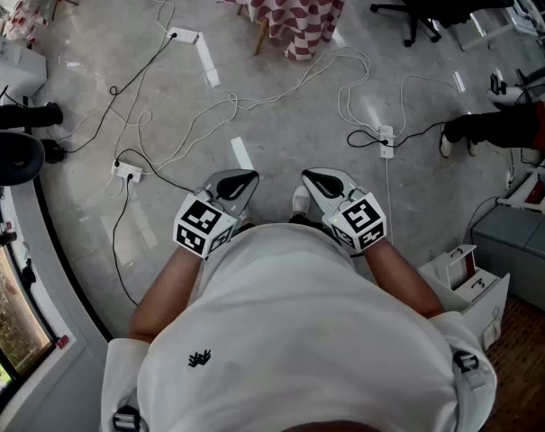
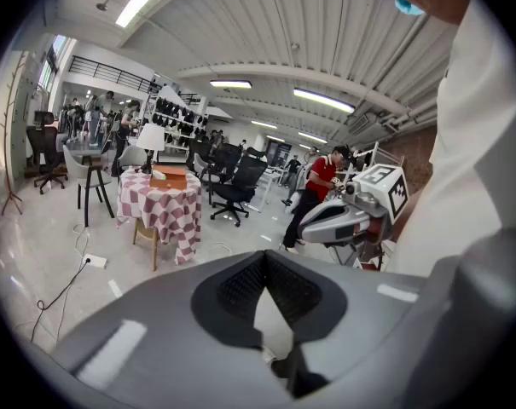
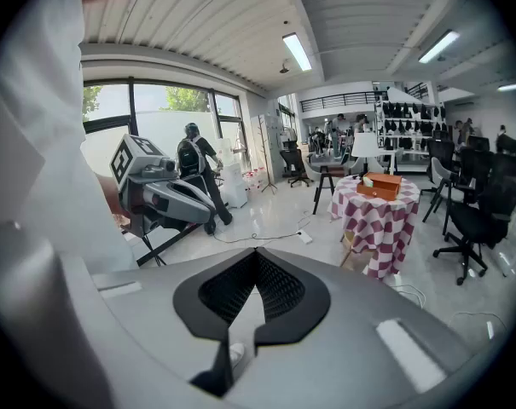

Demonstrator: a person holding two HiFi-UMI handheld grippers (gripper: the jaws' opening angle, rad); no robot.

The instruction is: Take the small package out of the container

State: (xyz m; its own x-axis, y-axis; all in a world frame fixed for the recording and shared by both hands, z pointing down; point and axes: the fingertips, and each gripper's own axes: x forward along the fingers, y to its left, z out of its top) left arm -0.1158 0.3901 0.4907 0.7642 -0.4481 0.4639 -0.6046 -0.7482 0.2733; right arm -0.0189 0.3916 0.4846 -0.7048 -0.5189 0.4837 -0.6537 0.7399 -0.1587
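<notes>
The person is standing over a grey floor, holding both grippers close against a white shirt. The left gripper is keeping its jaws pressed together at the tips, and nothing is sitting between them. The right gripper is showing the same: jaws closed tip to tip, pinching nothing. Both are pointing out over bare floor and touching no object.

The container, an orange-brown box, is resting on top of a surface draped in a red-and-white checked cloth, well apart from both grippers. The small package itself is too small to make out from here. White cables are trailing across the floor between the person and the surface.
</notes>
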